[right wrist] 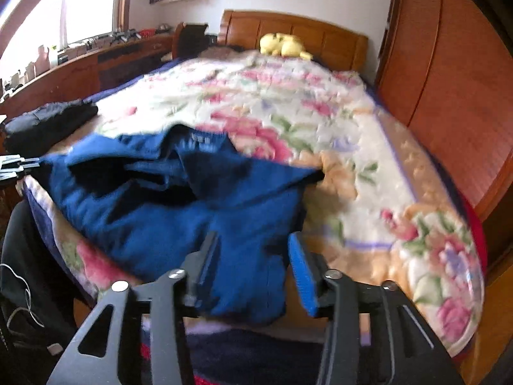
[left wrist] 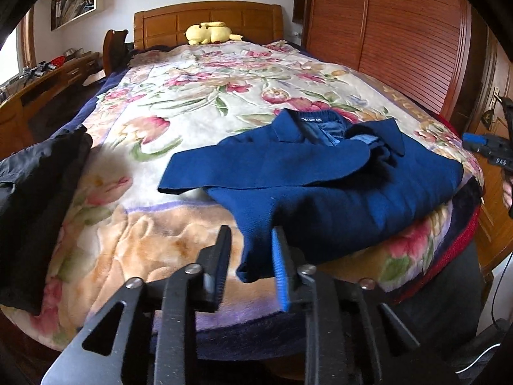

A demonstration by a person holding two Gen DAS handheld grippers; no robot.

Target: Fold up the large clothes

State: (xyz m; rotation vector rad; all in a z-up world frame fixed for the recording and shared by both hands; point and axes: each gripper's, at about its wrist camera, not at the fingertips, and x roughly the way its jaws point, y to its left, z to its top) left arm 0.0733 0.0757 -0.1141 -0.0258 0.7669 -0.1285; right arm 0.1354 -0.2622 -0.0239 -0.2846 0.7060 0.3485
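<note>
Blue coat (left wrist: 320, 186) part-folded on floral bed (left wrist: 179, 96), collar up, sleeve across, both grippers' jaws part open, holding nothing

Left claw (left wrist: 251, 250), right claw (right wrist: 253, 256) agape, empty

Coat (left wrist: 320, 186) on bed (left wrist: 192, 102) nr foot edge, dark garment (left wrist: 35, 192) left.

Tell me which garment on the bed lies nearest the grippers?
The blue coat, at the bed's near edge before both grippers; the black garment lies apart at the left.
</note>
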